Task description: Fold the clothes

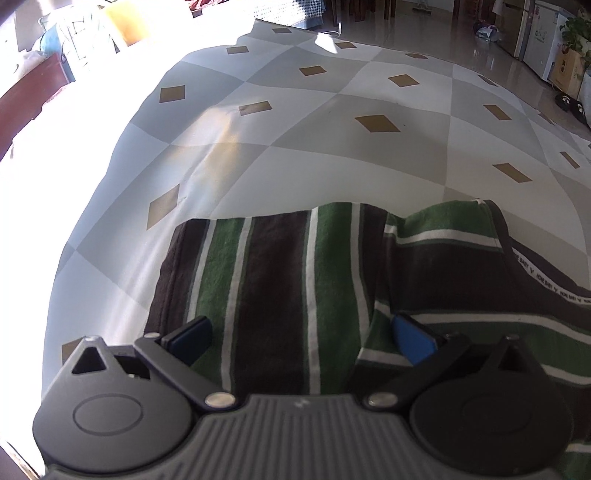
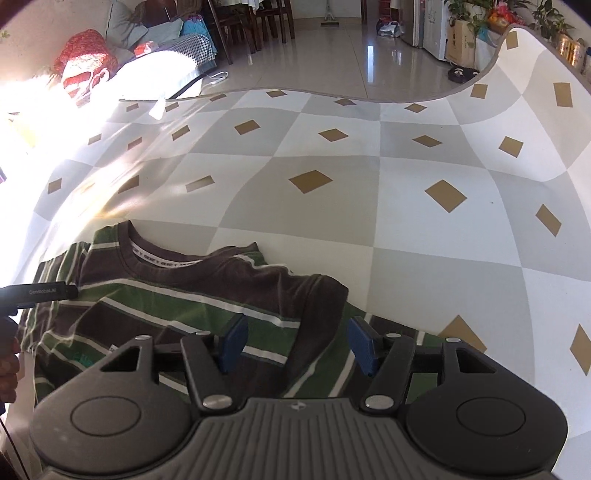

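Observation:
A T-shirt [image 1: 280,280] striped in green, brown and white lies flat on the checked tablecloth [image 1: 332,155]. Its left sleeve part is folded in over the body. My left gripper [image 1: 301,339] hangs just over that folded part, jaws wide apart, with nothing pinched. In the right wrist view the shirt [image 2: 177,295] shows its collar [image 2: 162,258] at the far side. My right gripper [image 2: 298,343] stands open above the right shoulder seam, and its blue pads [image 2: 232,343] are clear of the cloth. One finger of the left gripper [image 2: 37,293] reaches in from the left edge.
The tablecloth [image 2: 369,192] runs far ahead and to the right of the shirt, and its far edge [image 2: 332,96] drops to a glossy floor. Strong sun glare washes out the left side. Chairs [image 2: 258,22], a fridge [image 2: 424,22] and piled laundry [image 2: 85,55] stand beyond.

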